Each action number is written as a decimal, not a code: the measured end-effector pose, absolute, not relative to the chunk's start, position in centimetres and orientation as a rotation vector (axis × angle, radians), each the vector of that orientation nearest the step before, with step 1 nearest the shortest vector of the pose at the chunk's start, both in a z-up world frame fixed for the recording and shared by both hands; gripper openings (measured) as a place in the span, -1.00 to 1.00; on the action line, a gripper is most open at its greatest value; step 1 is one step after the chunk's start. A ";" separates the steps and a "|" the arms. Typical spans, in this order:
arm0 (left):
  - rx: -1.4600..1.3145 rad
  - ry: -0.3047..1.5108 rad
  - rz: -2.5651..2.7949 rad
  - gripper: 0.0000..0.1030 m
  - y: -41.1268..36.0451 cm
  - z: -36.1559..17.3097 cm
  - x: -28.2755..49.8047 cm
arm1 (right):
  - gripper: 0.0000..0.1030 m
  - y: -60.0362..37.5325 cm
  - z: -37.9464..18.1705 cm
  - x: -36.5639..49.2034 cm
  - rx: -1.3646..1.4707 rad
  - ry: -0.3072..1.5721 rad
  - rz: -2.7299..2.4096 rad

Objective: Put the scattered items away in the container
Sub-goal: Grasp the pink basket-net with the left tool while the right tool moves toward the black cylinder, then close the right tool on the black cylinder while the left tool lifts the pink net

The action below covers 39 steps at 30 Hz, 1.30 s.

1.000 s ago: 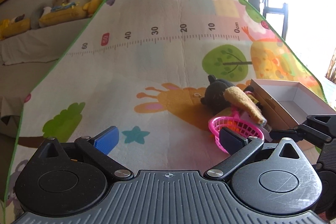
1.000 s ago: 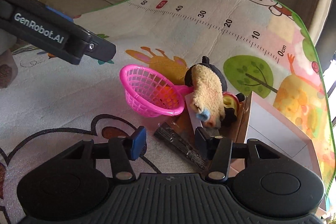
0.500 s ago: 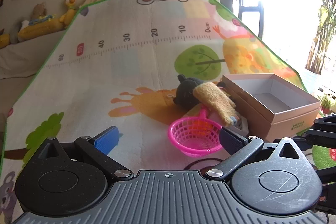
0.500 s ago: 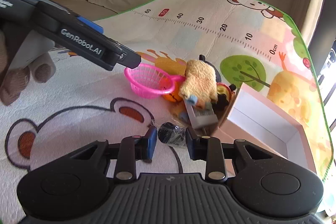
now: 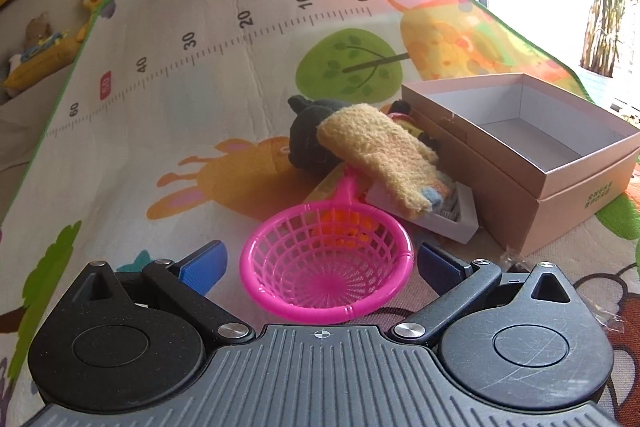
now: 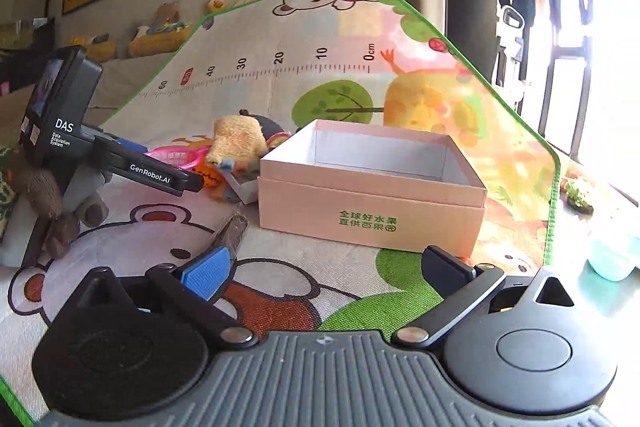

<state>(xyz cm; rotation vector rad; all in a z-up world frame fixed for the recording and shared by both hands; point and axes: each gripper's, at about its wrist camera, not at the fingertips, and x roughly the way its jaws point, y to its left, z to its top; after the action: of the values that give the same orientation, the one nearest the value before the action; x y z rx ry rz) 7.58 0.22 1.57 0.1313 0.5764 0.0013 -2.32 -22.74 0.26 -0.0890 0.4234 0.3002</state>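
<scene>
A pink plastic basket (image 5: 328,283) lies on the play mat between the fingers of my left gripper (image 5: 320,265), which stands open, its pads clear of the rim. Behind it are an orange toy (image 5: 344,227), a yellow fuzzy sock (image 5: 380,151), a black plush (image 5: 308,135) and a small white tray (image 5: 460,223). The empty pink cardboard box (image 5: 520,155) stands to the right of the pile. My right gripper (image 6: 325,269) faces the box (image 6: 372,187); its jaws are opening with nothing between them. A dark crinkly packet (image 6: 232,231) lies on the mat beyond its blue pad.
A gloved hand (image 6: 40,187) holds the left gripper (image 6: 160,175) at the left. A turquoise cup (image 6: 612,259) and a small plant pot (image 6: 580,193) sit beyond the mat's green right edge. A sofa with plush toys (image 6: 160,27) lines the back wall.
My right gripper, shut on the dark packet half a second ago, has let it go on the mat and swung toward the box. My left gripper has closed in around the pink basket.
</scene>
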 end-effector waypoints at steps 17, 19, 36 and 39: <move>0.111 0.609 -0.120 0.71 1.8 4.5 -0.3 | 1.00 -24.3 -0.6 -0.9 0.050 0.511 0.337; 0.101 0.662 -0.196 0.71 1.9 4.5 -3.0 | 1.00 -24.1 -0.6 -0.8 0.042 0.522 0.338; 0.220 0.758 -0.305 0.93 2.3 2.3 -5.8 | 1.00 -15.5 -0.5 1.7 -0.380 0.589 0.334; 0.181 0.734 -0.330 0.94 2.6 3.2 -6.1 | 1.00 -17.1 -1.0 2.3 -0.495 0.539 0.160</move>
<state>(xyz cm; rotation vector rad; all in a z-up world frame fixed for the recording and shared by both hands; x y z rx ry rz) -6.08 2.61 3.19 0.1811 0.7337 -0.3297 2.26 -17.06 -1.01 -0.4953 0.5386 0.1602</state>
